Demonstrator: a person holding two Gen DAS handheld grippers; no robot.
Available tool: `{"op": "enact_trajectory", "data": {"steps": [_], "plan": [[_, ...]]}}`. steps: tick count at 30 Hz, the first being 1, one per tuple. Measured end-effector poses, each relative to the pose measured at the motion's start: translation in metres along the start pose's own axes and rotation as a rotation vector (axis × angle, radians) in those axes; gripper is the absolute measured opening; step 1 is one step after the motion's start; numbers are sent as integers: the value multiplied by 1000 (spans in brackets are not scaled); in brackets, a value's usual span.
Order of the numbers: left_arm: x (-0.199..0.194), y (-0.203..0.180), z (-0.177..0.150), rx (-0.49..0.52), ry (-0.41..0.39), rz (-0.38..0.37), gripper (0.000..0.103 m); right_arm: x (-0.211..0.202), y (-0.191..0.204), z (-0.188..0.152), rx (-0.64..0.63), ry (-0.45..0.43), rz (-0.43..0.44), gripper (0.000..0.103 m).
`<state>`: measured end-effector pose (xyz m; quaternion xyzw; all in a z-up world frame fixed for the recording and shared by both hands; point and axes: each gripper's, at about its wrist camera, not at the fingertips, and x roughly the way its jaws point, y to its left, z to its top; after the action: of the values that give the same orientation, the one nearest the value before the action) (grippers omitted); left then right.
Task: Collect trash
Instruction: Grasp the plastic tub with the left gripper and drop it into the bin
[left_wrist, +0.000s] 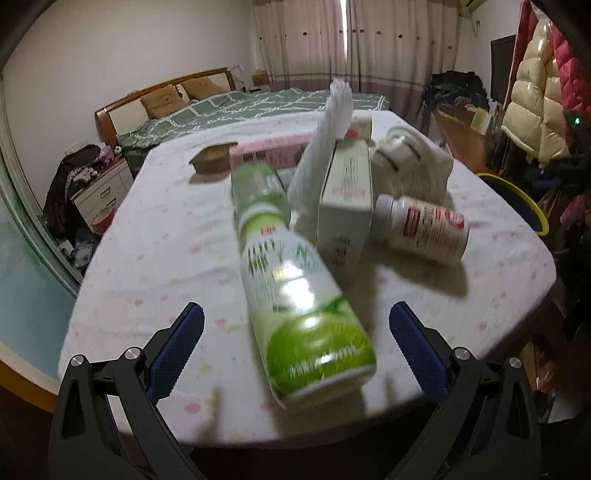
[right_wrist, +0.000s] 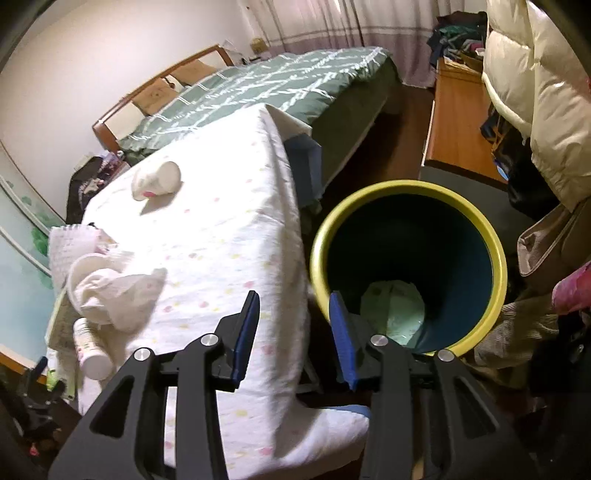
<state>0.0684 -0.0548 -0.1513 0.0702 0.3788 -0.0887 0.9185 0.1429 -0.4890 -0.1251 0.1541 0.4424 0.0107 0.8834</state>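
In the left wrist view a green-labelled plastic bottle (left_wrist: 295, 280) lies on the white dotted tablecloth (left_wrist: 147, 258), its base toward me. My left gripper (left_wrist: 295, 332) is open, a finger on each side of the bottle's base, not touching. Behind it lie a pale carton (left_wrist: 345, 206), a white pill bottle (left_wrist: 424, 229), a pink box (left_wrist: 266, 153) and crumpled white paper (left_wrist: 410, 162). My right gripper (right_wrist: 293, 325) is open and empty above the table's edge, beside the yellow-rimmed blue bin (right_wrist: 406, 266), which holds a pale green bag (right_wrist: 393, 310).
A cardboard piece (left_wrist: 214, 158) lies at the table's far left. In the right wrist view a white cup (right_wrist: 157, 181), crumpled cloth (right_wrist: 114, 291) and a pill bottle (right_wrist: 90, 350) are on the table. A green bed (right_wrist: 266, 92) and hanging jackets (right_wrist: 535, 92) stand around.
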Motion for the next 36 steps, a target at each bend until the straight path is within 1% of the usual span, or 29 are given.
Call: {"op": "enact_trajectory", "data": {"steps": [1,4,5,6,7,9,12,16,19,22,26,30,36], "plan": [[2,1,-2,-10,2,-8,91,-2,3,-1,-6,-4,-1,42],[4,6,-7,-50,4,-29,80,-6,12,-4,-30,-14,-5,43],[3,9,-8,-63,0,-35,78,-6,14,-6,-35,-15,-2,43],[3,10,-8,-69,-3,-38,74,-6,16,-7,-37,-15,2,43],[2,10,-8,-73,-5,-42,66,-6,18,-8,-41,-16,7,43],[-2,9,-7,-71,-9,-45,58,-6,20,-10,-45,-17,13,43],[-12,9,-6,-56,-49,-44,57,-5,22,-10,-49,-21,27,43],[-32,13,2,-26,-119,-11,52,-5,23,-10,-53,-30,36,43],[-47,21,12,-30,-162,-5,52,-5,26,-10,-53,-33,45,43],[-57,24,23,-3,-197,11,52,-3,28,-10,-55,-32,51,43],[-66,26,38,18,-241,6,52,-2,32,-10,-59,-30,58,43],[-67,29,50,18,-259,-5,52,-3,36,-9,-64,-35,69,43],[-70,30,63,24,-262,-6,51,-8,38,-10,-66,-49,84,43]]}}
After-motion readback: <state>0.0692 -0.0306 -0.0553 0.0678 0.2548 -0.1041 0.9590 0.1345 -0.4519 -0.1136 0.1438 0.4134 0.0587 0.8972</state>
